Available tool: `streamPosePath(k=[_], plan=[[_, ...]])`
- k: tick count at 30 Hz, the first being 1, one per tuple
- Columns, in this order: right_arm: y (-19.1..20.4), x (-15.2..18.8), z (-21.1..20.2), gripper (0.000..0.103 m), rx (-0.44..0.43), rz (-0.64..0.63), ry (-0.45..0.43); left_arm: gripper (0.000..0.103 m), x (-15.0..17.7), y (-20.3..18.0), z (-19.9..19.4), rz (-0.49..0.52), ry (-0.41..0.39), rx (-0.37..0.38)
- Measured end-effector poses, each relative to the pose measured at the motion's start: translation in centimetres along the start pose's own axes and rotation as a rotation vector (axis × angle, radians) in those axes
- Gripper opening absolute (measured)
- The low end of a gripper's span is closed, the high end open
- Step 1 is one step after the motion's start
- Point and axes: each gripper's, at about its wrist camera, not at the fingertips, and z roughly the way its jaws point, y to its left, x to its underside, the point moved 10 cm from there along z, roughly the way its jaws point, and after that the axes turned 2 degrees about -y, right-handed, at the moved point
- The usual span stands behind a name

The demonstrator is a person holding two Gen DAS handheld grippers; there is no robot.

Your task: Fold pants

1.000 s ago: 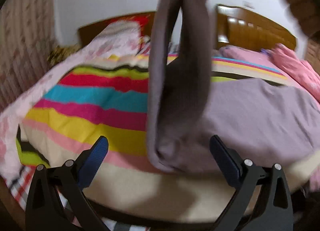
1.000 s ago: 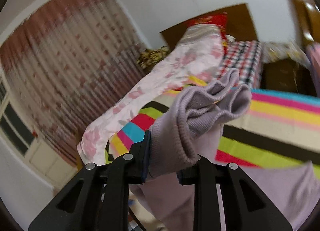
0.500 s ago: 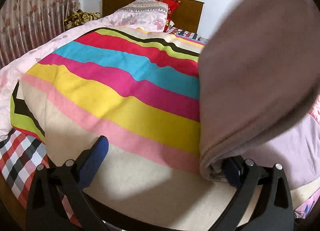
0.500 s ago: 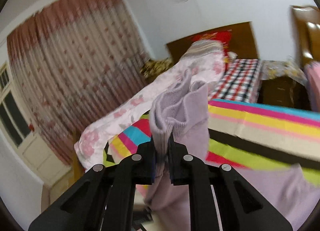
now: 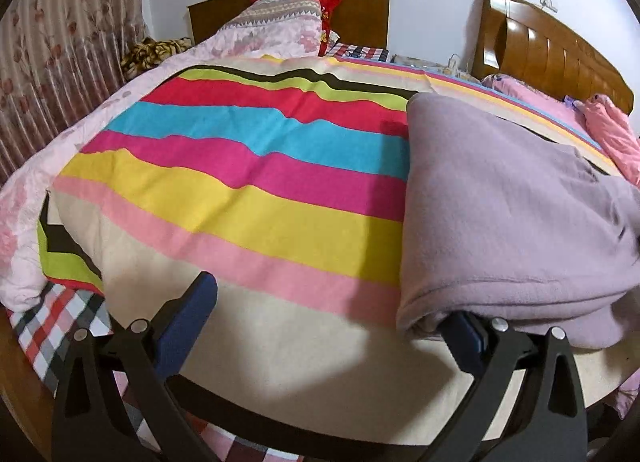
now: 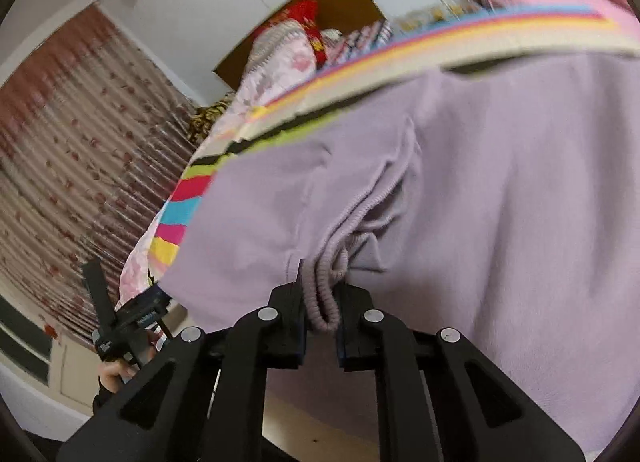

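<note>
Lilac fleece pants [image 5: 500, 197] lie doubled over; right tool [image 6: 320, 316] pinches their ribbed hem, left tool [image 5: 332, 322] gapes empty

One pair of lilac pants [image 5: 500, 213] lies on one striped blanket [image 5: 248, 165]. Two claws show, the left [image 5: 332, 322] and the right [image 6: 320, 310]. Two wooden headboards [image 5: 360, 17] stand behind, with one floral curtain [image 5: 52, 53] alongside.
</note>
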Motion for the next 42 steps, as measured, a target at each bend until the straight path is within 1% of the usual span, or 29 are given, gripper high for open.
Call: streamPosePath(k=[1, 3, 6, 7, 8, 9, 11, 15, 18, 19, 20, 21, 22, 24, 25, 26, 27, 28, 29, 30, 31, 32, 33, 34, 36, 38, 39, 40, 42], plan=[[0.7, -0.4, -0.8, 0.01, -0.008, -0.019, -0.024, 0.102, 0.0, -0.1, -0.2, 0.008, -0.005, -0.013], [1.2, -0.5, -1.6, 0.01, 0.006, -0.041, -0.028, 0.102, -0.1, -0.3, -0.5, 0.038, -0.017, -0.039], [-1.6, 1.2, 0.4, 0.01, 0.046, 0.016, 0.041, 0.102, -0.1, -0.7, -0.9, 0.108, -0.037, -0.081], [-2.8, 2.1, 1.3, 0.01, 0.045, 0.058, 0.071, 0.102, -0.2, -0.9, -1.0, 0.127, -0.042, -0.089], [-3.5, 2.6, 1.7, 0.01, 0.025, 0.092, 0.079, 0.102, -0.3, -1.0, -1.1, 0.142, -0.044, -0.1], [-3.6, 2.4, 1.7, 0.01, 0.018, 0.095, 0.074, 0.102, -0.3, -1.1, -1.2, 0.153, -0.045, -0.107], [-2.8, 1.8, 1.1, 0.01, 0.025, 0.068, 0.061, 0.102, -0.4, -1.0, -1.3, 0.175, -0.041, -0.113], [-1.9, 1.5, -0.1, 0.01, 0.038, 0.018, 0.035, 0.102, -0.4, -0.7, -1.3, 0.157, -0.031, -0.108], [-3.3, 3.0, 1.1, 0.01, 0.077, 0.028, 0.078, 0.102, -0.2, -1.2, -1.6, 0.186, -0.048, -0.133], [-3.8, 3.3, 1.2, 0.005, 0.072, 0.039, 0.071, 0.102, -0.2, -1.4, -1.7, 0.207, -0.057, -0.146], [-4.0, 3.3, 1.1, 0.005, 0.061, 0.04, 0.073, 0.102, -0.3, -1.5, -1.8, 0.23, -0.061, -0.161], [-3.9, 3.3, 1.0, 0.005, 0.056, 0.042, 0.083, 0.102, -0.3, -1.7, -2.0, 0.259, -0.061, -0.173], [-3.7, 3.3, 0.8, 0.01, 0.053, 0.042, 0.096, 0.102, -0.3, -1.7, -2.3, 0.276, -0.059, -0.173], [-3.2, 3.3, 0.2, 0.033, 0.061, 0.016, 0.121, 0.102, -0.2, -1.7, -3.4, 0.316, -0.05, -0.149], [-3.0, 3.2, -0.6, 0.057, 0.082, -0.01, 0.12, 0.102, 0.0, -1.6, -4.3, 0.341, -0.044, -0.14], [-2.7, 2.7, -1.7, 0.071, 0.095, -0.045, 0.089, 0.102, 0.0, -1.4, -5.0, 0.355, -0.042, -0.13], [-2.2, 2.0, -2.9, 0.071, 0.102, -0.079, 0.042, 0.102, -0.1, -1.2, -6.1, 0.354, -0.041, -0.097], [-1.8, 1.2, -4.1, 0.071, 0.125, -0.127, -0.013, 0.102, -0.8, -1.0, -7.9, 0.312, -0.055, -0.016], [-1.3, 0.2, -4.8, 0.071, 0.157, -0.182, -0.051, 0.102, -2.0, -0.7, -9.3, 0.267, -0.084, 0.027], [-0.9, -0.5, -4.9, 0.071, 0.18, -0.225, -0.07, 0.102, -3.6, -0.4, -10.7, 0.226, -0.126, 0.04], [-0.1, -1.2, -4.6, 0.071, 0.196, -0.269, -0.082, 0.102, -6.0, -0.5, -12.1, 0.185, -0.187, 0.048], [0.5, -1.7, -4.0, 0.071, 0.2, -0.295, -0.081, 0.102, -8.2, -1.4, -12.9, 0.161, -0.238, 0.085], [1.6, -2.2, -2.9, 0.071, 0.197, -0.332, -0.073, 0.102, -9.6, -2.5, -13.0, 0.15, -0.258, 0.128], [2.8, -2.5, -1.3, 0.071, 0.187, -0.379, -0.055, 0.102, -11.4, -4.6, -12.1, 0.133, -0.254, 0.209], [3.9, -2.5, 1.4, 0.071, 0.203, -0.438, -0.009, 0.102, -12.9, -8.3, -8.9, 0.125, -0.183, 0.288], [4.2, -1.8, 4.1, 0.071, 0.237, -0.5, 0.051, 0.102, -13.1, -12.8, -4.1, 0.171, -0.108, 0.339], [4.3, -1.1, 4.7, 0.071, 0.255, -0.517, 0.077, 0.102, -12.7, -13.9, -2.4, 0.192, -0.085, 0.341], [3.7, -0.4, 5.3, 0.071, 0.27, -0.528, 0.109, 0.102, -11.7, -14.8, 0.3, 0.22, -0.039, 0.307], [1.8, 0.9, 6.1, 0.075, 0.289, -0.506, 0.162, 0.102, -9.8, -14.9, 3.9, 0.239, 0.03, 0.262]])
